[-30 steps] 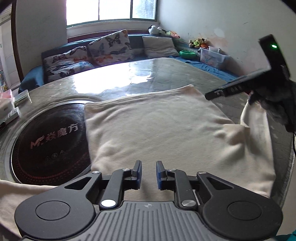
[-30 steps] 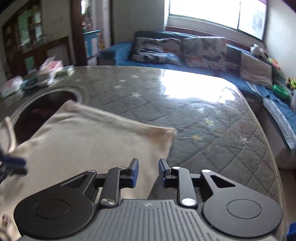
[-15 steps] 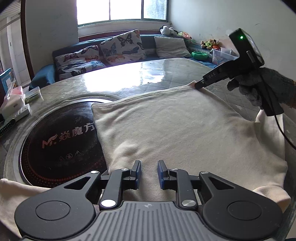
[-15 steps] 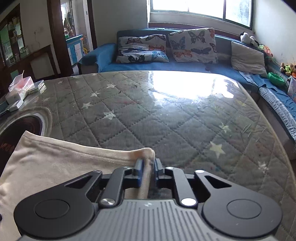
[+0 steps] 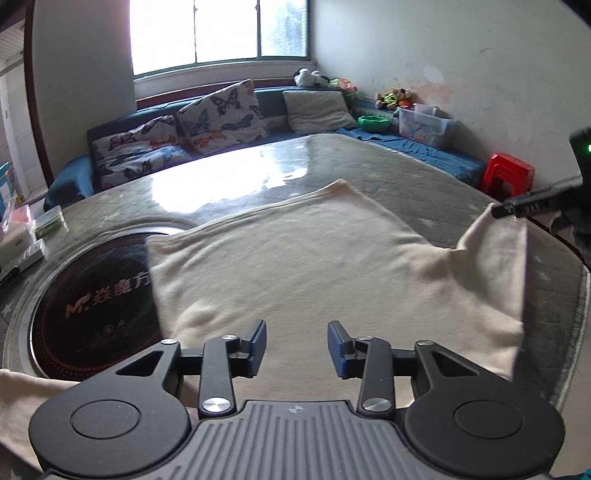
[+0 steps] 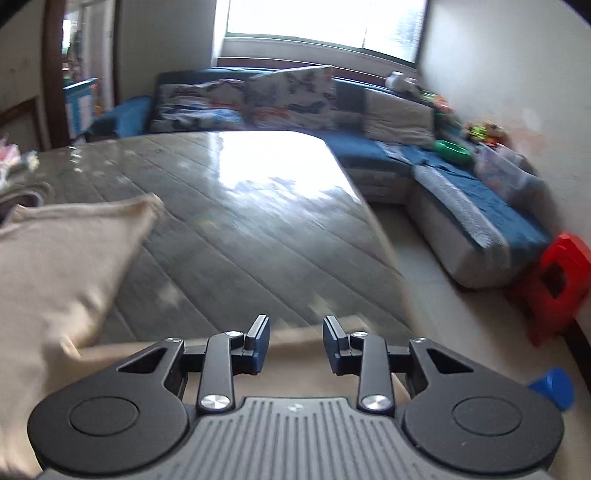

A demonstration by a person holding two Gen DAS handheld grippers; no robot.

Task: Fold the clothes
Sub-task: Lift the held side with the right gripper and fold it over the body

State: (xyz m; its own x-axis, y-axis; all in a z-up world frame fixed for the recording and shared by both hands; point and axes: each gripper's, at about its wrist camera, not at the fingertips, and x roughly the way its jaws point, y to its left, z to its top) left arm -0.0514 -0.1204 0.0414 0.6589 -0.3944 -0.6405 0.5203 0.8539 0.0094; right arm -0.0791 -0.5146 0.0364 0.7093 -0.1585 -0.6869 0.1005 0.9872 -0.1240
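Both wrist cams low, share cloth (image 5: 295,258), sofa (image 6: 258,99).

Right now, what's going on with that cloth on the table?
A person is folding a cream garment spread on the quilted table, using two handheld grippers. The left gripper hovers open over the garment's near edge, holding nothing. The right gripper is open above the garment's right side; in the left view its tip sits at a raised flap, but no grip shows.

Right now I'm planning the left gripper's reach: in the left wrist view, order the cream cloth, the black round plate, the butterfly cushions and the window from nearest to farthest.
From the left gripper:
1. Cream cloth, directly beneath and ahead.
2. Black round plate, ahead to the left.
3. Butterfly cushions, on the sofa beyond the table.
4. Window, on the far wall.
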